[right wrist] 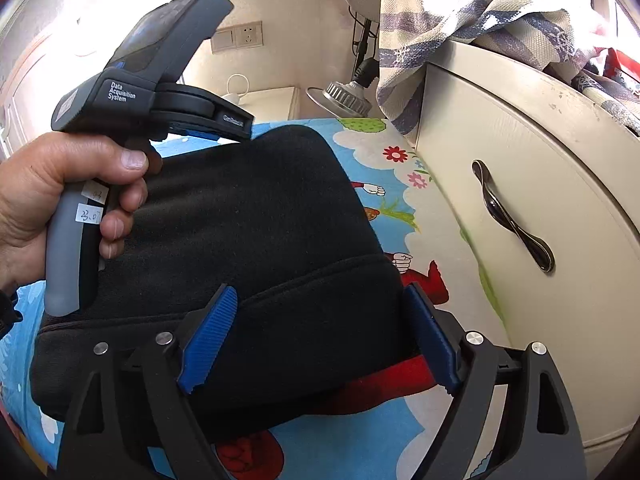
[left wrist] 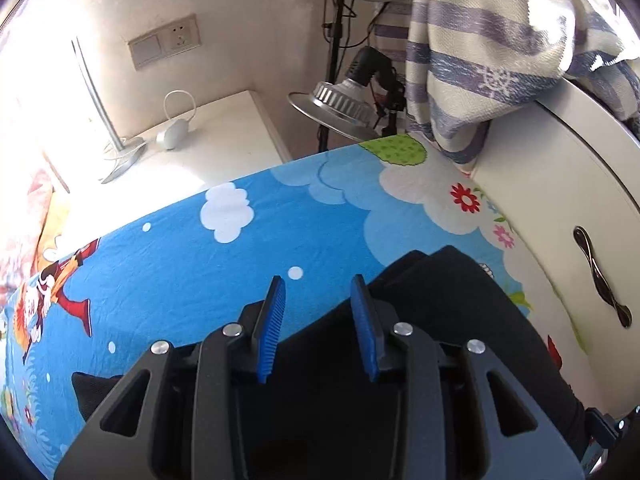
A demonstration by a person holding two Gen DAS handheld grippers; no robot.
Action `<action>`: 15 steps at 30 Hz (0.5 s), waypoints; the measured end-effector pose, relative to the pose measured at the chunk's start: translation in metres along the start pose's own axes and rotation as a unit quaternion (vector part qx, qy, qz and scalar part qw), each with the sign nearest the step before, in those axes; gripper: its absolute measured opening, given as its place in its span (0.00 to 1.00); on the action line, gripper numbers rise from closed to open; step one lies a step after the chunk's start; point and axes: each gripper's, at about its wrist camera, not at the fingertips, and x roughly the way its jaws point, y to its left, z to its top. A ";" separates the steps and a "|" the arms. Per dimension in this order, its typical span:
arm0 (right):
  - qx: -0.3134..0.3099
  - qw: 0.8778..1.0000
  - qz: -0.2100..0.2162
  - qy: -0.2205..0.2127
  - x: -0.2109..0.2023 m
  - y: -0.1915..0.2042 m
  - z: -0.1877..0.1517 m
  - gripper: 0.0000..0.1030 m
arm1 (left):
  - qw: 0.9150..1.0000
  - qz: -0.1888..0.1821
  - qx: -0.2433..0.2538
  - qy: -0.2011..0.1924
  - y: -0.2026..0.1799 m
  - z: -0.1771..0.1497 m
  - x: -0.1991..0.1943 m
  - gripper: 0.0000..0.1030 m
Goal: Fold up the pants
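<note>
The bed point(right wrist: 380, 432), under a bright cartoon sheet, takes up most of both views, with a cream cabinet point(right wrist: 520, 160) tight against its far side and a striped towel point(right wrist: 460, 12) hanging over the cabinet's top. On the sheet, close beside the cabinet, lie the pants point(right wrist: 248, 240): black, already gathered into a thick, compact bundle with a rounded fold at the far end and stacked layers at the near edge. The folding looks nearly done; what seems left is at most a last tidy or press, then letting go.

The right tongs point(right wrist: 316, 340) stand wide apart over the bundle's near edge, blue pads on either side, clamping nothing. The left tongs point(left wrist: 318, 328) are also apart, held above the bundle's left edge; whether they touch the cloth I cannot tell. The right view shows the left hand point(right wrist: 60, 200) gripping its handle.
</note>
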 end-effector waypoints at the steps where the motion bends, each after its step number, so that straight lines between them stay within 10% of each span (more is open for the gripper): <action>1: 0.001 1.000 -0.001 0.001 0.002 -0.001 0.000 0.81 | 1.000 -0.020 0.005 -0.012 0.000 0.000 -0.006 0.30; 7: 0.008 1.000 0.003 0.006 0.005 -0.003 0.000 0.82 | 0.988 -0.119 0.099 -0.029 -0.044 -0.008 -0.024 0.33; 12: 0.007 1.000 0.007 0.007 0.004 -0.004 -0.002 0.83 | 0.994 -0.068 0.080 -0.014 -0.043 -0.002 -0.002 0.59; 15: 0.008 1.000 0.008 0.007 0.004 -0.004 -0.003 0.84 | 0.998 -0.046 0.035 -0.023 -0.027 0.006 -0.005 0.56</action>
